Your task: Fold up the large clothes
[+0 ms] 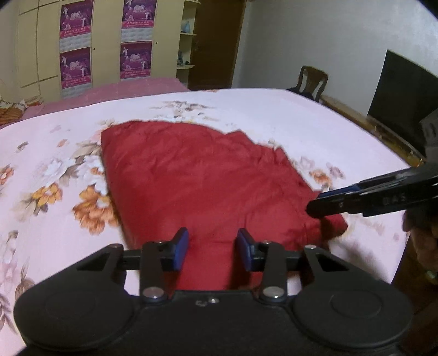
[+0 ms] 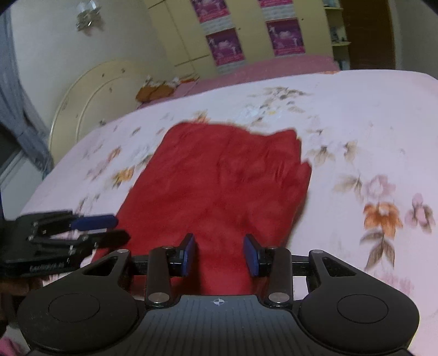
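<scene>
A red garment (image 1: pixel 208 175) is lying folded on the floral sheet (image 1: pixel 54 153) of the bed. The left gripper (image 1: pixel 213 247) and right gripper (image 2: pixel 219 253) are hovering over its near edge, jaws parted, gripping nothing.

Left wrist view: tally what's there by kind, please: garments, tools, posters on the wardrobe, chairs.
Red garment on the floral bedsheet: 1
Tools, left tool and right tool: 2
Purple posters on the wardrobe: 4
Wooden chair: 1
Total: 8
</scene>
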